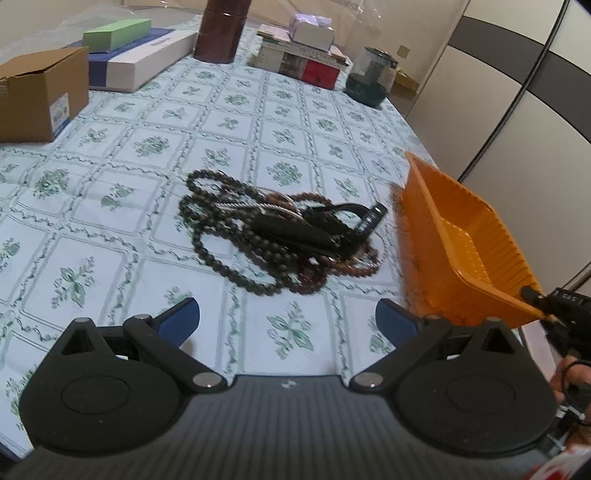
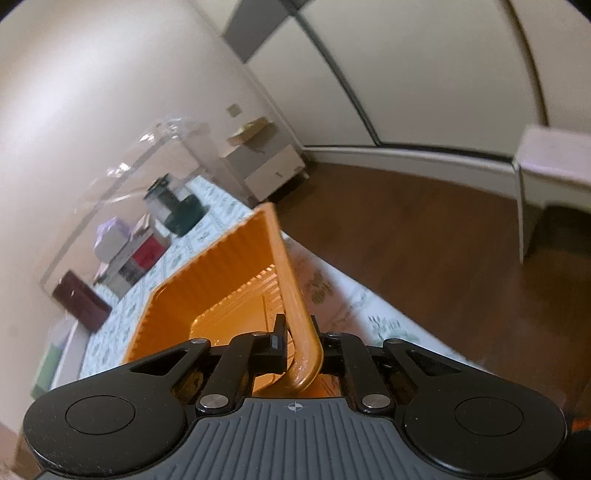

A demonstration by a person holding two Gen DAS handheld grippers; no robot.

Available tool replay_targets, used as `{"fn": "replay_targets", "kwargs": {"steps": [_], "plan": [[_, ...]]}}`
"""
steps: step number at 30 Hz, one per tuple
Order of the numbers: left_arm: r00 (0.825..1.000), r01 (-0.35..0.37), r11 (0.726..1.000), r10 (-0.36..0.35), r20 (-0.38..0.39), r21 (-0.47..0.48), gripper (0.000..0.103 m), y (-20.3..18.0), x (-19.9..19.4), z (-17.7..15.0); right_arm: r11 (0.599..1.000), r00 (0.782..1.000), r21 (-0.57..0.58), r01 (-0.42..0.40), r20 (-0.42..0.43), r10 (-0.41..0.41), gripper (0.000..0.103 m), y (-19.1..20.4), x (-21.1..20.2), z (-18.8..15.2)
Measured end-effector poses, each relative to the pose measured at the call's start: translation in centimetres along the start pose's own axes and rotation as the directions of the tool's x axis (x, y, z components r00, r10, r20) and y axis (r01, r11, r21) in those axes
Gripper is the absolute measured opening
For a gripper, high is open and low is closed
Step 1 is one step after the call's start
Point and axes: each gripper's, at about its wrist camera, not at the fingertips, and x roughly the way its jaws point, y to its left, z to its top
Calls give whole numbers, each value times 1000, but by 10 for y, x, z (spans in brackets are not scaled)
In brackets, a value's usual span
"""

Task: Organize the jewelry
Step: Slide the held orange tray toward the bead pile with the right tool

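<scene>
— Black jaws on the right gripper (image 2: 295, 339), how do they stand?

— Pressed together on the rim of the orange tray (image 2: 207, 291). One finger sits inside the ribbed wall, the other outside, and the rounded lip curls between them close to the camera.

— Is the tray flat on the table?

— No. In the left wrist view the orange tray (image 1: 461, 251) is tilted steeply, its far corner raised and its open side turned toward the middle of the table. The right gripper (image 1: 535, 297) pinches its near corner, with part of a hand (image 1: 567, 376) behind it at the frame's edge.

— And the left gripper (image 1: 288, 321)?

— Spread wide, nothing between its blue pads (image 1: 181, 319). It hangs over the tablecloth (image 1: 110, 206), a pale one with green floral squares.

— Where is the jewelry?

— A tangled heap of bead necklaces (image 1: 236, 236), dark brown and reddish strands, lies on the cloth ahead of the left gripper, just beside the tray. A black strap-like item (image 1: 325, 225) lies on top of the pile; I can't tell exactly what it is.

— Farther out?

— Along the far edge: a cardboard box (image 1: 37, 96), a green box (image 1: 116, 33) on a white and blue box (image 1: 144, 62), a dark brown cylinder (image 1: 221, 29), stacked books (image 1: 299, 59) and a glass jar (image 1: 371, 77).
</scene>
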Motion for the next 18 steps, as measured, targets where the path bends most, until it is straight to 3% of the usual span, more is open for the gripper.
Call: {"fn": "replay_targets", "kwargs": {"steps": [3, 7, 13, 18], "plan": [[1000, -10, 1000, 10, 15, -17, 96, 9, 5, 3, 992, 1000, -125, -9, 16, 11, 8, 15, -2, 4], [999, -17, 1000, 18, 30, -21, 93, 20, 12, 8, 950, 999, -313, -8, 49, 24, 8, 38, -4, 3], [999, 14, 997, -18, 49, 72, 92, 16, 28, 23, 877, 997, -481, -7, 65, 44, 7, 62, -4, 0], [995, 40, 989, -53, 89, 142, 99, 3, 44, 32, 832, 996, -555, 3, 74, 46, 7, 76, 0, -4]]}}
